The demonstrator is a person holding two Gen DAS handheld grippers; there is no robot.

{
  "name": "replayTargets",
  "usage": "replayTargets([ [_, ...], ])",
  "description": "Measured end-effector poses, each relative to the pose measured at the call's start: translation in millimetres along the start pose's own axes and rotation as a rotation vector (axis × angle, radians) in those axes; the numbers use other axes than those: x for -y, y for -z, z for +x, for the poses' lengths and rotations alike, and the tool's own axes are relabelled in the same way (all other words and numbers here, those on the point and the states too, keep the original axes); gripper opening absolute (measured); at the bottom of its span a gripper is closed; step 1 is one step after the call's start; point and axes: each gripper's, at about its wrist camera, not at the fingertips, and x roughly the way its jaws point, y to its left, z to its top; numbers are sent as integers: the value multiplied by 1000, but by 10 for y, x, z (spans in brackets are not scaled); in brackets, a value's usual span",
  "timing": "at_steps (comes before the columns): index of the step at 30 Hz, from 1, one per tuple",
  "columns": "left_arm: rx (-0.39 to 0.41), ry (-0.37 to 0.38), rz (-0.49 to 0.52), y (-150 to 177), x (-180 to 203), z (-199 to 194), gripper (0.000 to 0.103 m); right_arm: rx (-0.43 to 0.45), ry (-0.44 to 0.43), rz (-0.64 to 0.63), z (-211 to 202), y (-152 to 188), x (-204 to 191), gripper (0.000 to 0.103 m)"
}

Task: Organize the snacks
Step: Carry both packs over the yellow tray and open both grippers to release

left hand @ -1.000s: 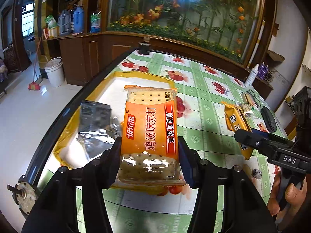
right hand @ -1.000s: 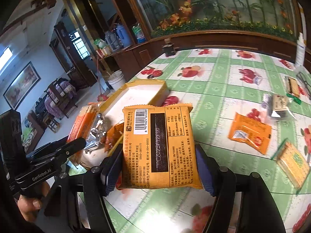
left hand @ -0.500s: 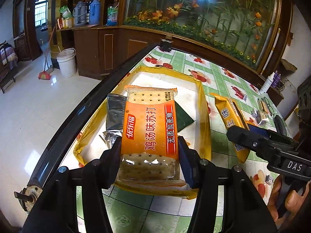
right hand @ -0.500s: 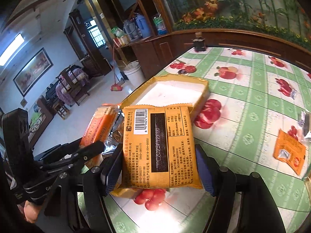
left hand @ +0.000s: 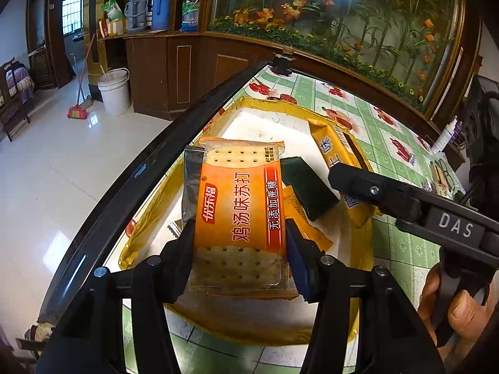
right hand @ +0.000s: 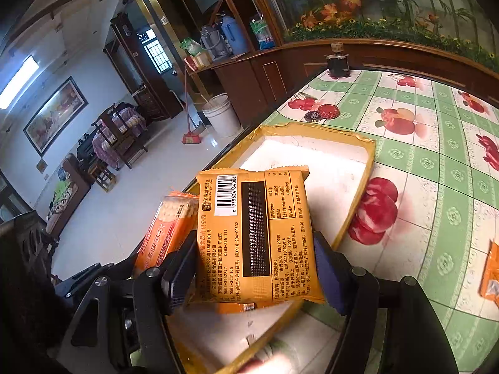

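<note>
Snacks here are flat foil packets of crackers, and both held ones hang over the yellow-rimmed tray [left hand: 315, 110] at the table's [right hand: 436, 162] edge. That tray, white inside, already holds a silver packet [left hand: 191, 180], a dark green packet [left hand: 307, 190] and an orange one lying low.

Next in size, the right gripper [right hand: 252, 265] is closed on a yellow-orange cracker packet [right hand: 255, 237] by its two side edges, back face to the camera: a barcode, a dark printed block, a nutrition panel and small Chinese text too fine to read reliably.

The left gripper [left hand: 240, 249] is likewise clamped on an orange cracker packet [left hand: 240, 215], its pads at the lower sides. Its front reads 优乐福, 鸡汤味苏打 and 无添加蔗糖.

I judge these packets light, slick-skinned and brittle inside, so a firm squeeze would crack the biscuits; holding across the sealed side edges, as now, seems safest.

"DAS" is printed on the other gripper's body as seen from the left wrist.
</note>
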Motion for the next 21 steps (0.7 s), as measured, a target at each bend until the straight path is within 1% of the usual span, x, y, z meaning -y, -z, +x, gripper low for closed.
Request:
replayTargets([
  [6, 6, -28, 25, -30, 22, 66, 53, -21, 13, -6, 179, -17, -18, 71],
  [12, -7, -35, 31, -51, 19, 103, 53, -22, 15, -12, 210, -26, -37, 71],
  [13, -13, -35, 30, -53, 14, 106, 53, -21, 8, -5, 206, -20, -27, 72],
  [16, -28, -35, 16, -55, -6, 121, 57, -23, -9, 19, 184, -25, 31, 74],
  [17, -27, -37, 15, -58, -4, 116, 61, -24, -10, 26, 170, -24, 47, 75],
  [18, -22, -48, 13, -53, -8, 95, 69, -22, -14, 31, 151, -27, 54, 76],
  [20, -3, -68, 11, -54, -2, 49, 77, -8, -10, 40, 88, -34, 82, 78],
  [21, 11, -78, 10, -57, 1, 14, 77, 3, -8, 46, 40, -36, 100, 81],
])
